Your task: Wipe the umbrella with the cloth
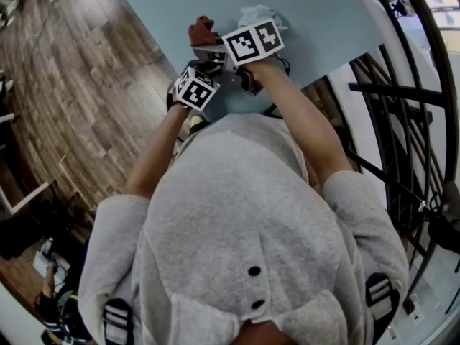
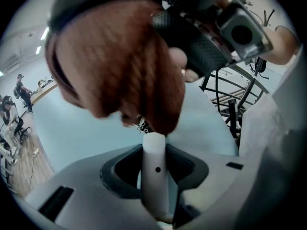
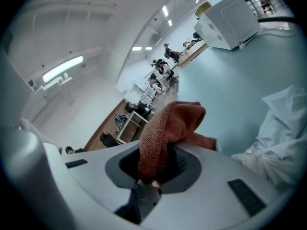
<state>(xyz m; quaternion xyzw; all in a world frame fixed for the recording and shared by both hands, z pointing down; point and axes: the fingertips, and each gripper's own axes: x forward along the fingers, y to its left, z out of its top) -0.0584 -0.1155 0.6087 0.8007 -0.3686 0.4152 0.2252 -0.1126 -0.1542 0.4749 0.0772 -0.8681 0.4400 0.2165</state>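
Just past the fingers (image 3: 181,161) of the right gripper (image 3: 160,169), the umbrella (image 3: 283,138) lies as a crumpled heap of white fabric on the pale blue worktop (image 3: 230,80), off to the right of the jaws and apart from them. In the head view the same white fabric (image 1: 262,14) sits on the worktop beyond both grippers.

The right fingers are clamped on the cloth (image 3: 168,128), a rust-red terry piece. One fold is pinched deep between the pads and the rest bunches up and flops forward over the gripper's front. The cloth hangs clear of the umbrella fabric.

The fingers (image 2: 122,169) of the left gripper (image 2: 154,150) stand fairly wide, with a smooth white post (image 2: 154,181) upright between them. A small dark dot marks its face. It is probably the umbrella handle, though the close view blurs where it joins the fabric. The pads seem closed against its sides, holding it. Right above the post's top, the cloth (image 2: 120,66) fills the upper part of the left gripper view and its lower edge touches the tip or hangs just over it; the right gripper's dark body shows behind it.

A white box (image 3: 230,20) stands at the far end of the worktop; its contents cannot be seen.
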